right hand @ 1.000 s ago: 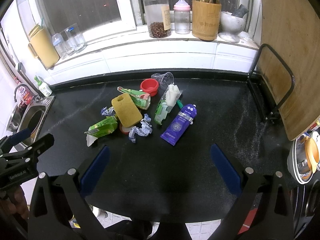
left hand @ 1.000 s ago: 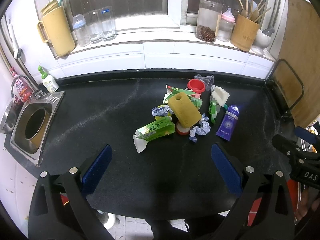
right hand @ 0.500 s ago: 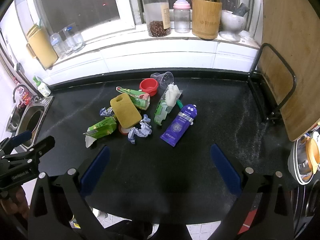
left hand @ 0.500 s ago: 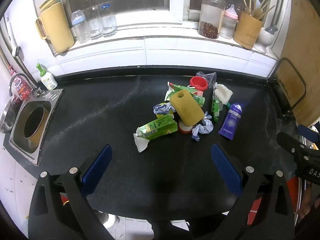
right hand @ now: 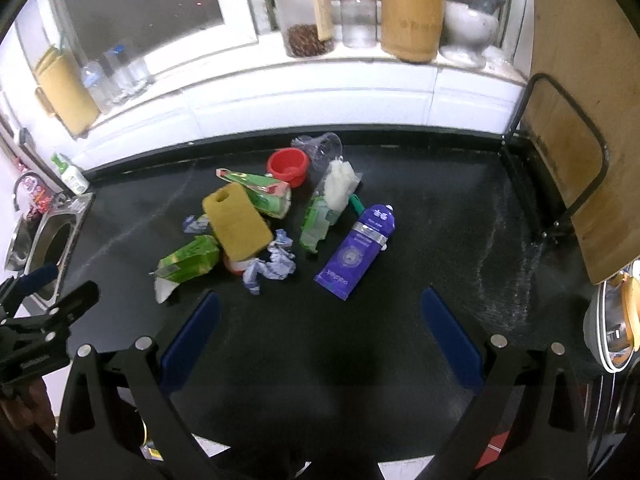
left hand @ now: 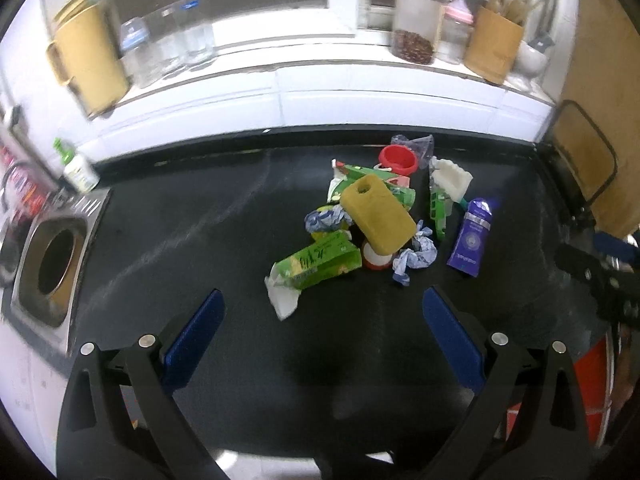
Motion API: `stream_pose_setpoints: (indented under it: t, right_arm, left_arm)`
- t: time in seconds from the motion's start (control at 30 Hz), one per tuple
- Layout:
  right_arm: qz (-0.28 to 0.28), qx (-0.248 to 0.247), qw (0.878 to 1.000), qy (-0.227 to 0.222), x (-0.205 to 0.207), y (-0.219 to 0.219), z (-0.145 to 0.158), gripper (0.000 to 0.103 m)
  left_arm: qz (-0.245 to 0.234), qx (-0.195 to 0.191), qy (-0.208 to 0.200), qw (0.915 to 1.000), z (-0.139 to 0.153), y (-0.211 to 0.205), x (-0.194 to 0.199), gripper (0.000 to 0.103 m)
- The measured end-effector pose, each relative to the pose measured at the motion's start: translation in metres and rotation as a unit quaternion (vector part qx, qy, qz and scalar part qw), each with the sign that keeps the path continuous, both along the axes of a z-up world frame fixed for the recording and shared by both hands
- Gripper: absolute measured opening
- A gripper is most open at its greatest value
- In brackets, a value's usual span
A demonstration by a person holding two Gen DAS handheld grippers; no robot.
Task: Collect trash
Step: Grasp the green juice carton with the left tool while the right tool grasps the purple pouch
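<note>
A heap of trash lies mid-counter: a yellow sponge (left hand: 378, 213) (right hand: 237, 221), a green carton (left hand: 316, 264) (right hand: 188, 260), a second green carton (right hand: 256, 190), crumpled blue-white paper (left hand: 416, 256) (right hand: 272, 266), a purple tube (left hand: 470, 236) (right hand: 358, 246), a red cup (left hand: 398, 159) (right hand: 288, 166), a clear plastic cup (right hand: 326, 146) and a white wad on a green wrapper (right hand: 338, 186). My left gripper (left hand: 323, 322) hovers open short of the heap. My right gripper (right hand: 320, 320) is open too, just short of the purple tube. Both hold nothing.
The black countertop (left hand: 180, 220) has a steel sink (left hand: 54, 268) at the left and a wire rack with a wooden board (right hand: 568, 160) at the right. Jars, bottles and a utensil holder (right hand: 412, 20) line the windowsill. Pots (right hand: 612, 328) sit far right.
Both grippers have drawn slightly nearer the heap, which sits a little lower and larger in view. Nothing on the counter has moved and both stay open.
</note>
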State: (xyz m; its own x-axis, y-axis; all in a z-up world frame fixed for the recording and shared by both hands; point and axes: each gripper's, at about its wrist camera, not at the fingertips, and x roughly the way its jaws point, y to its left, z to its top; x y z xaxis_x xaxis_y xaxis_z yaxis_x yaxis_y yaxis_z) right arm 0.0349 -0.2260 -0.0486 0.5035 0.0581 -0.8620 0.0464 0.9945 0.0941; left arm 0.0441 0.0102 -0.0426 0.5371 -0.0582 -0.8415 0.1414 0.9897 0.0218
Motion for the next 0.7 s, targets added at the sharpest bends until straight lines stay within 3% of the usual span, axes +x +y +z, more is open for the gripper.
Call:
stream_pose_setpoints:
  t: [0.2,0.37,0.43,0.63,0.7]
  right_arm:
    - [-0.041,0.002,0.998,0.049,0.046,-0.021,-0.065,0.097]
    - [-0.086,0.004,0.992,0.098,0.084,-0.033,-0.122,0.097]
    - [-0.106,0.006,0.988,0.111,0.095,-0.038,-0.14,0.097]
    - [-0.139,-0.003,0.98,0.143,0.118,-0.044,-0.174,0.097]
    - [-0.145,-0.009,0.977,0.157,0.125,-0.043,-0.184,0.097]
  left_arm:
    - [-0.075,0.035,0.008,0.9965,-0.066,0.013,0.035,0.096]
    - [-0.132,0.018,0.007,0.991,-0.119,0.024,0.067,0.096]
    - [-0.147,0.017,0.026,0.9886,-0.143,0.025,0.083,0.096]
    - [-0.183,0.007,0.035,0.9825,-0.168,0.02,0.104,0.096]
    - [-0.192,0.0,0.036,0.9808,-0.174,0.018,0.105,0.09]
